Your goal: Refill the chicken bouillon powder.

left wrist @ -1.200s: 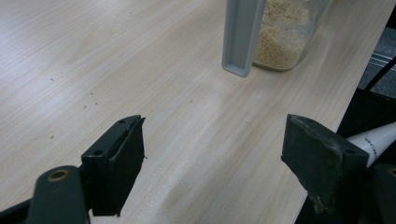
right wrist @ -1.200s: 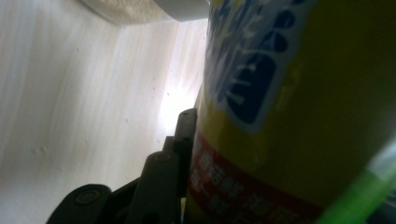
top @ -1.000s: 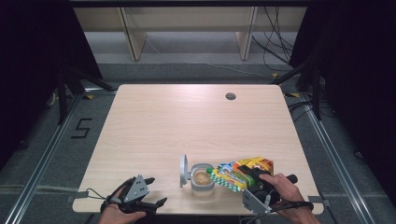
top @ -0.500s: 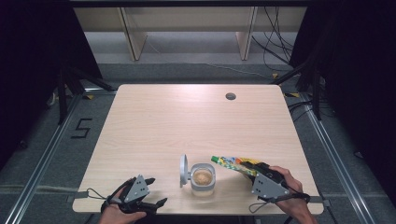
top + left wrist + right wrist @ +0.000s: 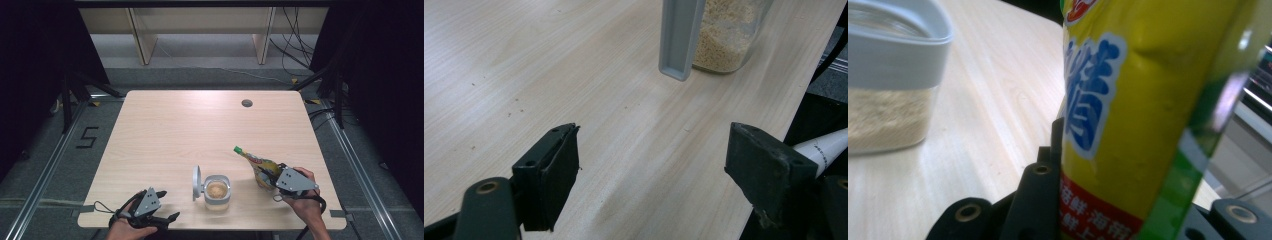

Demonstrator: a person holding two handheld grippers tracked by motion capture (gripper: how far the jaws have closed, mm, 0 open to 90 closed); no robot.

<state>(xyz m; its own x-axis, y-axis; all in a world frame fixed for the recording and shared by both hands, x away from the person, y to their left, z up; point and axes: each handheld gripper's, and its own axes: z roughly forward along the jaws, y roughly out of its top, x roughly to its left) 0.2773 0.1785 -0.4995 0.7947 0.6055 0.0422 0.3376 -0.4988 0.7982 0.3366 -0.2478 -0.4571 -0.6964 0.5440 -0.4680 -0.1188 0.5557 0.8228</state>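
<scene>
The right gripper's point(image 5: 274, 176) fingers are clenching further on the yellow pouch point(image 5: 260, 165), holding it tilted just right of the open jar point(image 5: 217, 191). The left gripper's point(image 5: 161, 210) fingers are gaping apart, holding nothing, resting on the desk point(image 5: 200, 125).
</scene>
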